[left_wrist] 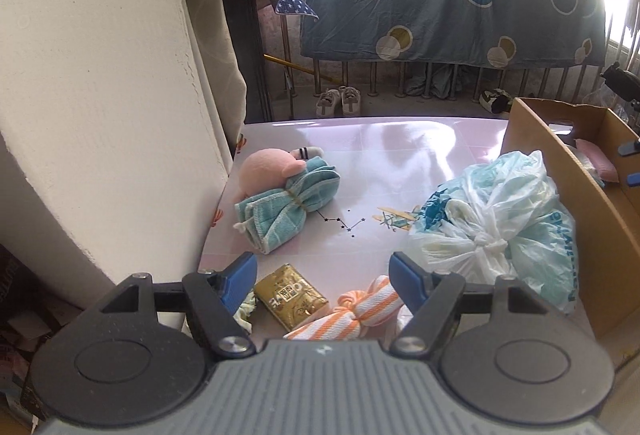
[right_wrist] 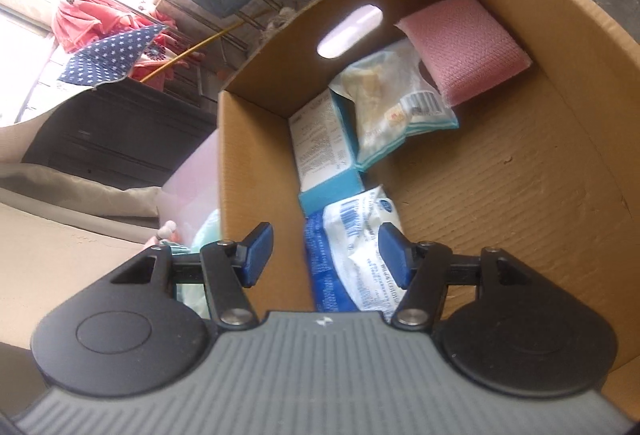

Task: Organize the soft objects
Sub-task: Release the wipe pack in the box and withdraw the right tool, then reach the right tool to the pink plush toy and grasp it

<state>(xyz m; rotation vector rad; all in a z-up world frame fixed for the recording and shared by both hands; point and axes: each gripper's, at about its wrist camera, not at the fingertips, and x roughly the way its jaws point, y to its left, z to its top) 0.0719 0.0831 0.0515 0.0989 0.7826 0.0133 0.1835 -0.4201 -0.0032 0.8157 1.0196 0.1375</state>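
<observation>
My left gripper [left_wrist: 324,275] hovers wide open and empty, the orange striped towel [left_wrist: 352,311] just below it, bottom centre; my right gripper [right_wrist: 322,255], also parted and empty, hangs over the cardboard box [right_wrist: 520,163].

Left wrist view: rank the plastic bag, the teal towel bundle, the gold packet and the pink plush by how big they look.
1. Plastic bag, clearly largest.
2. Teal towel bundle.
3. Pink plush, partly hidden behind the towel, so its rank is unsure.
4. Gold packet, smallest although nearest the camera.

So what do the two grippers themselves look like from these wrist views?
Both match: the left gripper and right gripper have blue pads on black linkage arms with silver pivot screws, round black discs either side, and a ribbed grey body bearing a small white mark.
</observation>
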